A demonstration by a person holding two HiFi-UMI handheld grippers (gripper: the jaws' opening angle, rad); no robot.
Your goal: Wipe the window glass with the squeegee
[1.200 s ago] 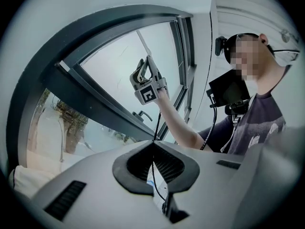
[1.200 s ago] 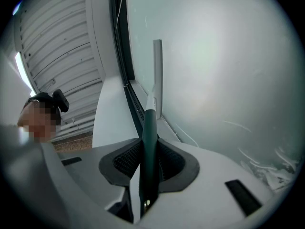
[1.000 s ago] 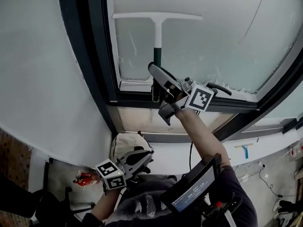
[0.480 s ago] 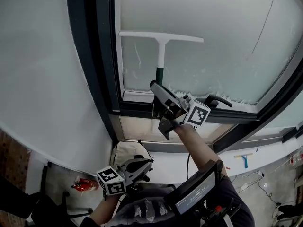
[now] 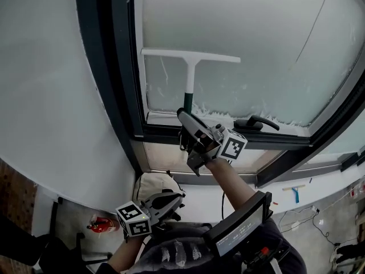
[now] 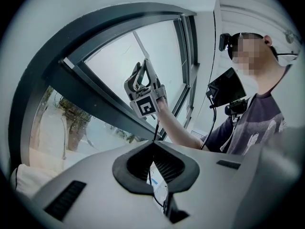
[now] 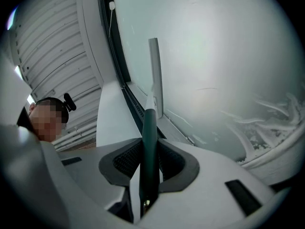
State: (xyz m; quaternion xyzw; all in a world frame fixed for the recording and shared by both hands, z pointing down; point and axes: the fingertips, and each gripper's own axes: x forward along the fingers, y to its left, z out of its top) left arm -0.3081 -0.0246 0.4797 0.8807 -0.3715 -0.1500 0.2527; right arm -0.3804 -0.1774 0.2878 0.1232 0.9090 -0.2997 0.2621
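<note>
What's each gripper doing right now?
Left gripper: closed, empty.
Right gripper: closed on the squeegee handle.

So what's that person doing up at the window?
A person is cleaning a window. Their right gripper is shut on the dark handle of a squeegee. Its white blade lies against the window glass, above a strip of suds along the bottom edge. The left gripper hangs low by the person's body, shut and holding nothing.
</note>
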